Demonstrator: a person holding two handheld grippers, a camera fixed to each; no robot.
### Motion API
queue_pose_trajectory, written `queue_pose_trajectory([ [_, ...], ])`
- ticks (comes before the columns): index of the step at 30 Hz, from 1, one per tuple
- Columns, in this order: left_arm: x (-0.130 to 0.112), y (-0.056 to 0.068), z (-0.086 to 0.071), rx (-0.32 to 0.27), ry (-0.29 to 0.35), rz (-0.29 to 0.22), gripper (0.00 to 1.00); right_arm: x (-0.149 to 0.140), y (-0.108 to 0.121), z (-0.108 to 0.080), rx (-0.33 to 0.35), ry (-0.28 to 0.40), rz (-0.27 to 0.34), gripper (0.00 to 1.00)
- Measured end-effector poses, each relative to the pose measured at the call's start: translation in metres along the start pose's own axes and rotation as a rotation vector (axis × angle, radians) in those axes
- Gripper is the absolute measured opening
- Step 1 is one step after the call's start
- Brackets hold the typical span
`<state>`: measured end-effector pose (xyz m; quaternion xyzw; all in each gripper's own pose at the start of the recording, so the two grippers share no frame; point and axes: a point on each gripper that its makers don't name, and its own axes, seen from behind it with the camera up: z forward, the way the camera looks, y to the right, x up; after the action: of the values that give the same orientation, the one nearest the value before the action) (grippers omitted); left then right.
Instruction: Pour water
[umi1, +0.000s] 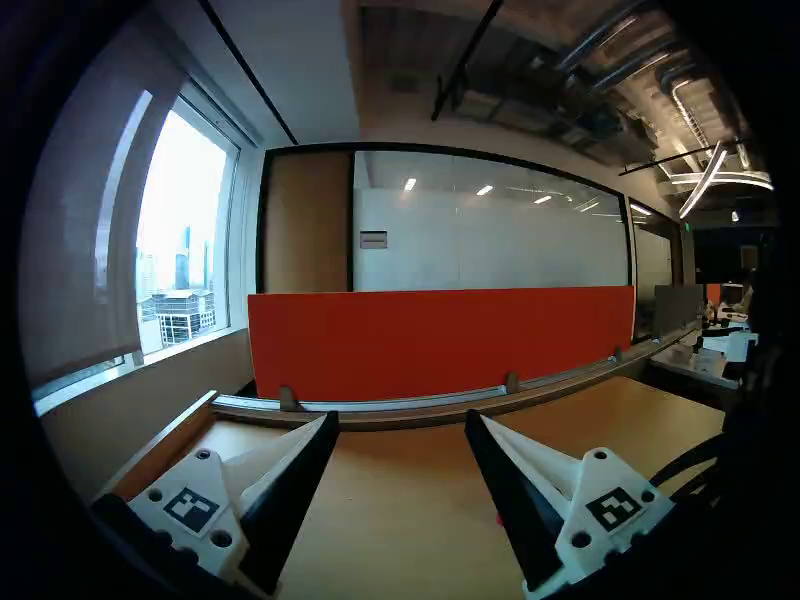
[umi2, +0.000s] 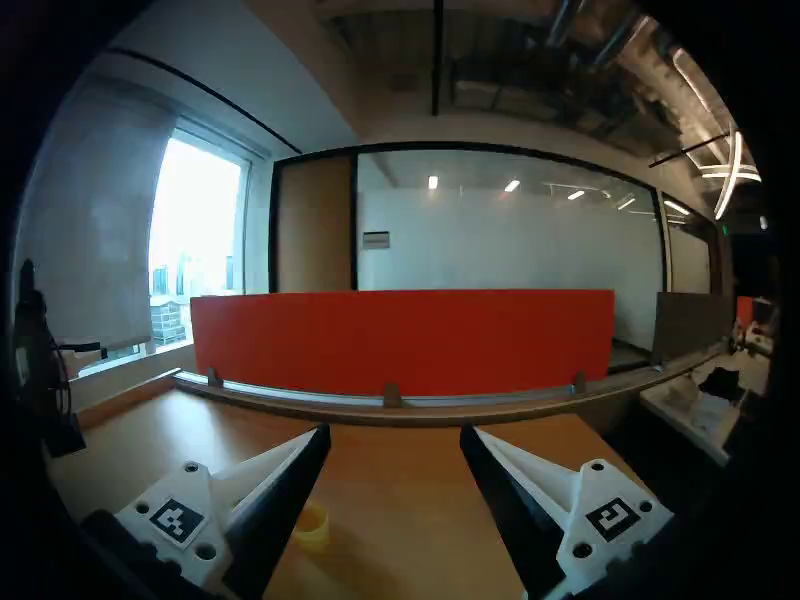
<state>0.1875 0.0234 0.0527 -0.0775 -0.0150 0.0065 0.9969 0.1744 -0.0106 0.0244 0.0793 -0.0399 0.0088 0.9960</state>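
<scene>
Spread wide and empty in the left gripper view, the left gripper (umi1: 400, 416) hangs over the wooden desk (umi1: 400, 520) facing the orange partition (umi1: 440, 340) along its far edge, while in the right gripper view the right gripper (umi2: 394, 430), equally wide and empty, has a small yellow cup (umi2: 313, 527) standing on the desk just beside one finger.

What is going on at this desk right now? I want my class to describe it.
A person holds a two-finger tool in each hand over a wooden desk. The left tool and the right tool are both open and grip nothing. A small yellow cup-like object sits on the desk beside one finger of the right tool, partly hidden. An orange partition stands along the far edge. Pouring has not yet begun.
</scene>
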Motion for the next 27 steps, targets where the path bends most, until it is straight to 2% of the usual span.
queue_pose_trajectory([
  [6, 0.004, 0.009, 0.002, -0.024, 0.005, 0.022, 0.93, 0.002, -0.004, 0.001, 0.029, 0.011, -0.008, 1.0],
  [15, 0.007, 0.034, -0.001, -0.15, -0.001, -0.036, 0.93, 0.016, -0.023, -0.002, 0.124, 0.054, -0.019, 1.0],
  [18, 0.014, 0.043, -0.005, -0.2, 0.012, -0.039, 0.93, 0.018, -0.04, -0.006, 0.201, 0.052, -0.027, 1.0],
  [21, 0.021, 0.051, -0.009, -0.245, 0.026, -0.042, 0.93, 0.018, -0.052, -0.009, 0.249, 0.04, -0.031, 1.0],
  [24, 0.025, 0.055, -0.011, -0.278, 0.03, -0.05, 0.93, 0.018, -0.062, -0.01, 0.289, 0.029, -0.031, 1.0],
  [27, 0.026, 0.059, -0.013, -0.307, 0.025, -0.061, 0.93, 0.019, -0.078, -0.014, 0.362, 0.023, -0.03, 1.0],
])
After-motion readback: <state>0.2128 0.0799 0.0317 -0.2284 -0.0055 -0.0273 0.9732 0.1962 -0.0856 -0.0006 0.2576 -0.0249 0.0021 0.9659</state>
